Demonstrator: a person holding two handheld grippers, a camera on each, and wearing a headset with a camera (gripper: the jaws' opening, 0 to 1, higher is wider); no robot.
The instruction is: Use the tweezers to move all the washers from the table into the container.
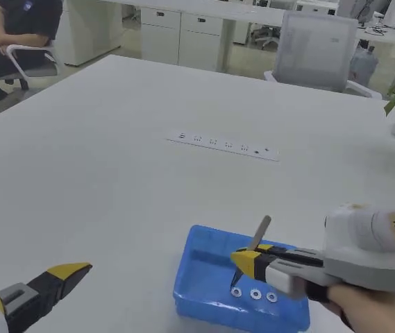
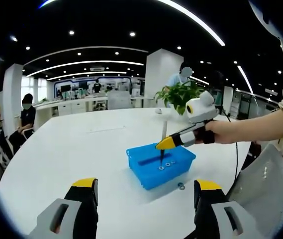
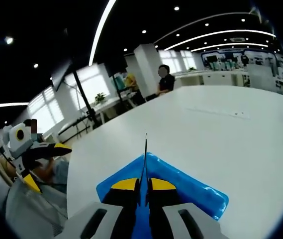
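My right gripper (image 1: pixel 244 259) is shut on the metal tweezers (image 1: pixel 259 234), which stand tilted over the blue container (image 1: pixel 196 277). Their tips reach down inside it, close to three washers (image 1: pixel 255 295) lying on the container floor. In the left gripper view, one washer (image 2: pixel 181 186) lies on the table just in front of the container (image 2: pixel 146 179), and the right gripper (image 2: pixel 167 143) holds the tweezers (image 2: pixel 162 134) above it. My left gripper (image 2: pixel 146 184) is open and holds nothing; it sits low at the left (image 1: pixel 76 270). In the right gripper view, the tweezers (image 3: pixel 144 149) stick out from between the shut jaws (image 3: pixel 143 183).
A flat power strip (image 1: pixel 223 146) is set into the white table (image 1: pixel 114 173) beyond the container. A grey office chair (image 1: pixel 315 48) stands at the far edge, and a person sits at the far left (image 1: pixel 17 28). A potted plant (image 2: pixel 178 94) stands on the table's far side.
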